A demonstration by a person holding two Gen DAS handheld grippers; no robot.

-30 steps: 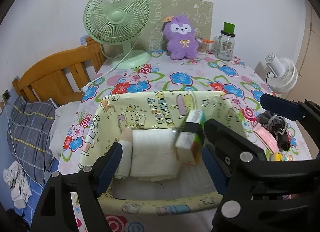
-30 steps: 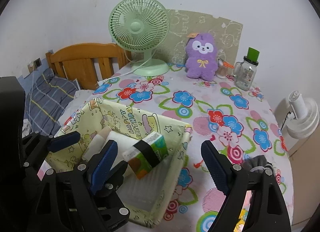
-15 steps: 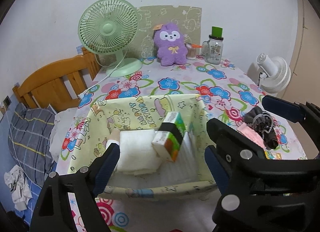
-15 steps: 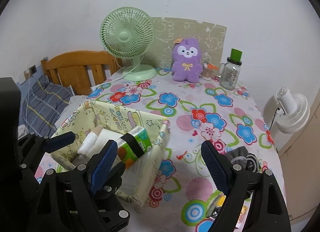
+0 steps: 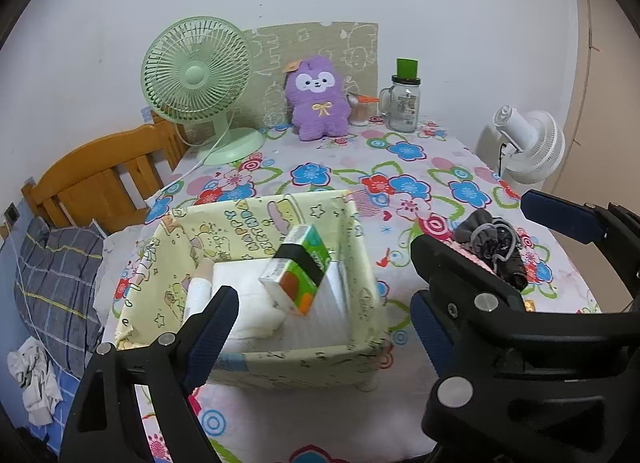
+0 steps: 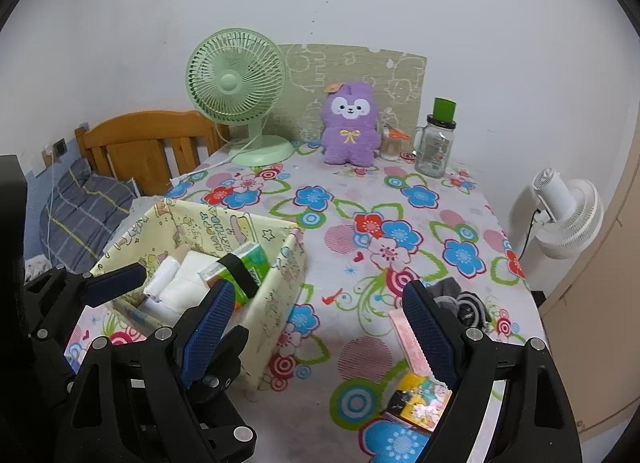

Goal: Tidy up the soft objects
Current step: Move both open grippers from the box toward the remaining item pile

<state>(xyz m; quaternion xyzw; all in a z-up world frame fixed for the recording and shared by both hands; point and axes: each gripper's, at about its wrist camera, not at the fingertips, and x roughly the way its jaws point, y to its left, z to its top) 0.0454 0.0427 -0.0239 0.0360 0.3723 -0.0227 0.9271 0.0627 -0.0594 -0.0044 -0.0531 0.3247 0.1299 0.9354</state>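
A yellow cartoon-print fabric bin (image 5: pixel 224 231) (image 6: pixel 276 287) stands at the table's near left. Inside lie a folded white cloth (image 5: pixel 244 295) (image 6: pixel 188 283), a white roll (image 5: pixel 198 295) (image 6: pixel 162 277) and a green-orange tissue pack (image 5: pixel 300 275) (image 6: pixel 240 267) leaning tilted. A purple plush (image 5: pixel 318 97) (image 6: pixel 352 123) sits upright at the back. A dark grey bundle (image 5: pixel 492 243) (image 6: pixel 460 301) lies at the right. My left gripper (image 5: pixel 324 327) is open and empty, just before the bin. My right gripper (image 6: pixel 320 331) is open and empty, over the table right of the bin.
A green desk fan (image 5: pixel 198 75) (image 6: pixel 236 79) and a glass jar with green lid (image 5: pixel 404 103) (image 6: pixel 436 143) stand at the back. A pink pack (image 6: pixel 404 333) and a yellow pack (image 6: pixel 420 403) lie near right. A wooden bed frame (image 5: pixel 100 179) is left, a white fan (image 6: pixel 564 211) right.
Both grippers have pulled back and risen from the bin, so more of the table shows. The tissue pack stays in the bin. Both stay open.
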